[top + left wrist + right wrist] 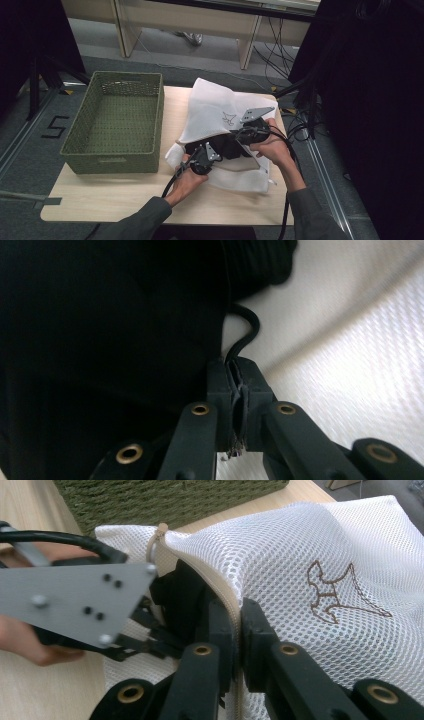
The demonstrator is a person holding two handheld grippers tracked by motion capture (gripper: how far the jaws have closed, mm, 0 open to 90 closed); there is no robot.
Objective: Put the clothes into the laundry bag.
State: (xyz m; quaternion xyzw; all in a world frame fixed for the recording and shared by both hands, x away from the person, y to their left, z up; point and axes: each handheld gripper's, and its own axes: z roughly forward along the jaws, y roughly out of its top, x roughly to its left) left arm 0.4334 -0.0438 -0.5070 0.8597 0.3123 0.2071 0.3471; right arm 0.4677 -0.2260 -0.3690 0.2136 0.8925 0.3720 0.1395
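A white mesh laundry bag [215, 107] with a small brown emblem lies on the wooden table [125, 195]. A black garment [194, 148] sits in its open mouth. My left gripper [223, 148] reaches into that mouth. In the left gripper view, my left gripper [235, 367] is shut on a thin black cord [246, 335] of the black garment [100, 340], beside white mesh [360, 370]. My right gripper [236, 134] [236, 607] is shut on the zipper edge of the mesh bag [300, 545]. It holds the edge up over the black garment [182, 595]. The left gripper's grey plate [75, 602] is close by.
An empty green woven basket [117, 160] stands on the left half of the table, right beside the bag; its wall [150, 500] is behind the bag in the right gripper view. Black cables trail from both grippers toward the near edge. Dark equipment stands off the table's right.
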